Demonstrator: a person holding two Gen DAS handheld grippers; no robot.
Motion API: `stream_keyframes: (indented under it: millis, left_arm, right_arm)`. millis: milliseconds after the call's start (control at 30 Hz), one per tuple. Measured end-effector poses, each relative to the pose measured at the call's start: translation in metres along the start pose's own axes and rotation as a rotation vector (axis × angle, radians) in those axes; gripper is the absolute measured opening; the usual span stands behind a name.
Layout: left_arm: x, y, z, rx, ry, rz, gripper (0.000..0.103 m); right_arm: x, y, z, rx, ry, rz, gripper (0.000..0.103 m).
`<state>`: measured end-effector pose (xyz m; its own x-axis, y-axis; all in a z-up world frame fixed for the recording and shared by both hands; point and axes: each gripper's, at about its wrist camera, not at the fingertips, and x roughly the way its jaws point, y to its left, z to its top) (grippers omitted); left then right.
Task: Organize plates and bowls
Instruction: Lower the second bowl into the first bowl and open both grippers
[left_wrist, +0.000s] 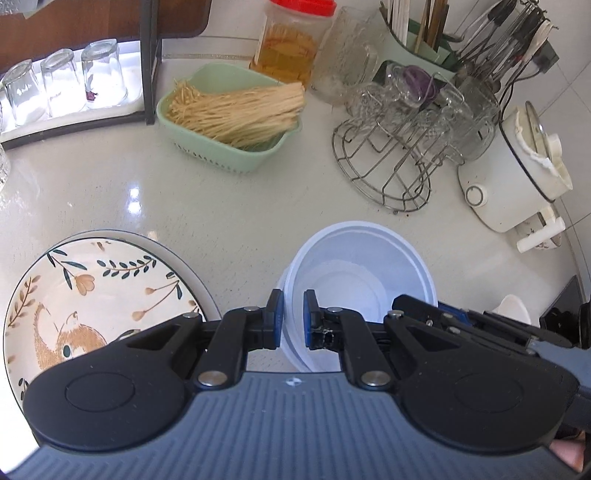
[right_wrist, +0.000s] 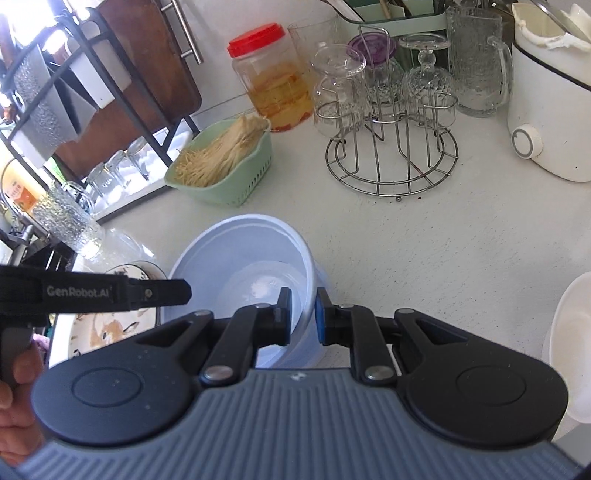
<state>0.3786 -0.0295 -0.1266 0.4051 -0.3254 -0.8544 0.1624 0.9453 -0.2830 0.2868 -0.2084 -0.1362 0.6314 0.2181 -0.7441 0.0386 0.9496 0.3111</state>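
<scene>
The left gripper (left_wrist: 291, 317) and right gripper (right_wrist: 303, 317) are each clamping, jaws narrow, an opposite rim wall of the translucent white plastic bowl (left_wrist: 364, 266) sitting on the glossy countertop (left_wrist: 229, 206). Open counter is lying beyond it; the round floral ceramic plate (left_wrist: 92, 291) is resting just beside.

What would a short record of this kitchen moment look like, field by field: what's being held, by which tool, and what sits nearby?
held item: pale blue bowl, both tools pinching its rim
left gripper: shut on the bowl's near rim
right gripper: shut on the rim's right side
to the bowl's left: floral plate
behind: green basket of dry noodles, red-lidded jar, wire glass rack, white cooker
surface: white counter
</scene>
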Motion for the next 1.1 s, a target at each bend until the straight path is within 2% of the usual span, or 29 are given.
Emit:
stream_keyframes:
  millis: [167,200,233,300,633,1100]
  left_arm:
    - [0.001,-0.001,0.001,0.021,-0.002,-0.009,0.012]
    - [0.0,-0.002,0.002,0.026,0.0,-0.011,0.015]
    - [0.0,-0.001,0.003,0.03,0.001,-0.012,0.019]
    - [-0.005,-0.002,0.004,0.037,-0.02,-0.007,0.031]
    - [-0.037,-0.016,0.015,0.095,-0.101,-0.009,0.032]
    - [-0.07,-0.06,0.026,0.195,-0.186,-0.076,0.032]
  right_arm:
    - [0.001,-0.001,0.005,0.002,-0.006,-0.011,0.019]
    - [0.0,-0.001,0.006,0.003,-0.011,-0.011,0.025]
    - [-0.002,-0.001,0.006,0.007,-0.021,-0.011,0.038]
    - [-0.009,-0.001,0.009,0.008,-0.056,-0.014,0.052]
    - [-0.047,0.003,0.022,-0.011,-0.184,-0.039,0.052]
    - [-0.094,-0.009,0.019,0.013,-0.316,-0.112,0.052]
